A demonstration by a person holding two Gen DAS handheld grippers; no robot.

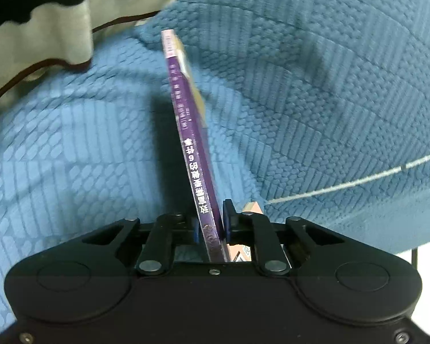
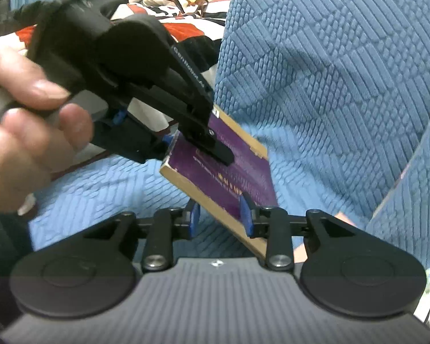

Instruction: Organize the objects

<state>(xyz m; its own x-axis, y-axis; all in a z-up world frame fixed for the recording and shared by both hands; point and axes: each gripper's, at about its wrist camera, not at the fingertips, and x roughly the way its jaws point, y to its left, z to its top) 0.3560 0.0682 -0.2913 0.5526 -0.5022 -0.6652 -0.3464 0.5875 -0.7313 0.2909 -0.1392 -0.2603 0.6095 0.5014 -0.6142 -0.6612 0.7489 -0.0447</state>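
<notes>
Blue cushions (image 2: 329, 71) hem the book (image 2: 229, 166) closely.

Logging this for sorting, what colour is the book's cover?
Purple book, clearest in the right wrist view.

Soft, even indoor light, a dark shadow cast left of the book (image 1: 190, 132) on the blue cover (image 1: 315, 86), motion blur throughout, fisheye bending the edges.

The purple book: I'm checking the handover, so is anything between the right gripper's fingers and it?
Nothing visible. The purple book is clamped in the left gripper, and its lower edge already sits inside the open right gripper, above the blue quilted cover.
</notes>
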